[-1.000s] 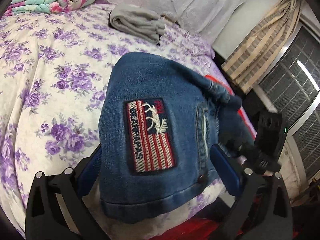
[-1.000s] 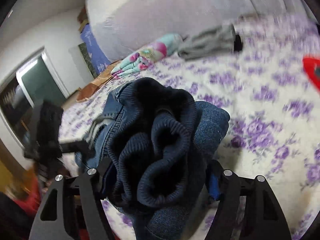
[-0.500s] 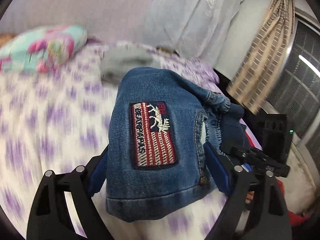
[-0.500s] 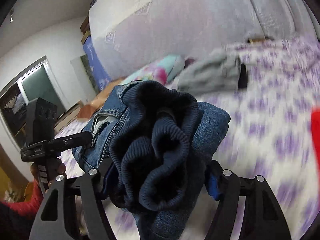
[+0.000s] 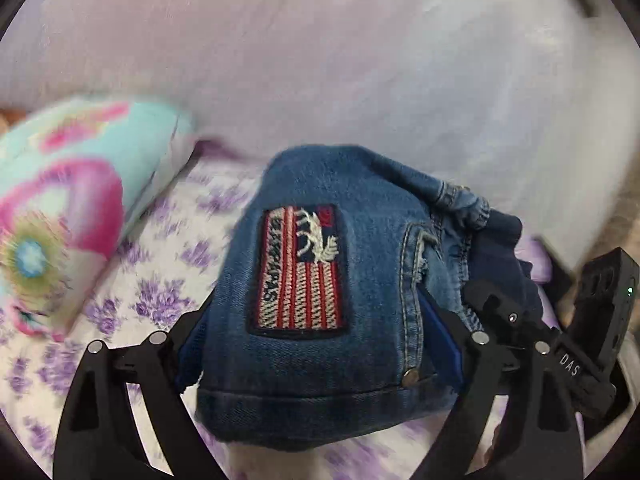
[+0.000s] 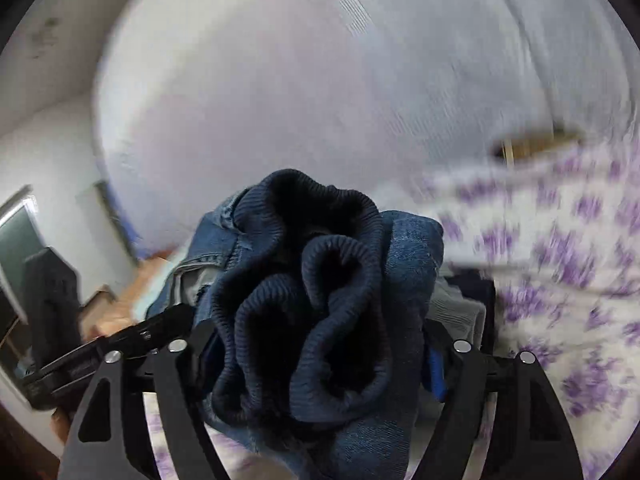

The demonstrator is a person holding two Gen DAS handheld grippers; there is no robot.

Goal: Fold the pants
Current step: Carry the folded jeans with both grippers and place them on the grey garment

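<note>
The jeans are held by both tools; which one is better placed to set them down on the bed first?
Probably the left tool: it grips the flat patch side of the jeans above the bedsheet. The right tool holds only the bunched waistband.

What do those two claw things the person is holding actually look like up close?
Each is a matte black plastic gripper with two wide, skeletal fingers pierced by triangular cut-outs, joined by round silver rivets, with blue pads on the inner faces. The left gripper and right gripper look alike. The left view shows the right one's boxy black body with white "DAS" lettering and a small green light.
</note>
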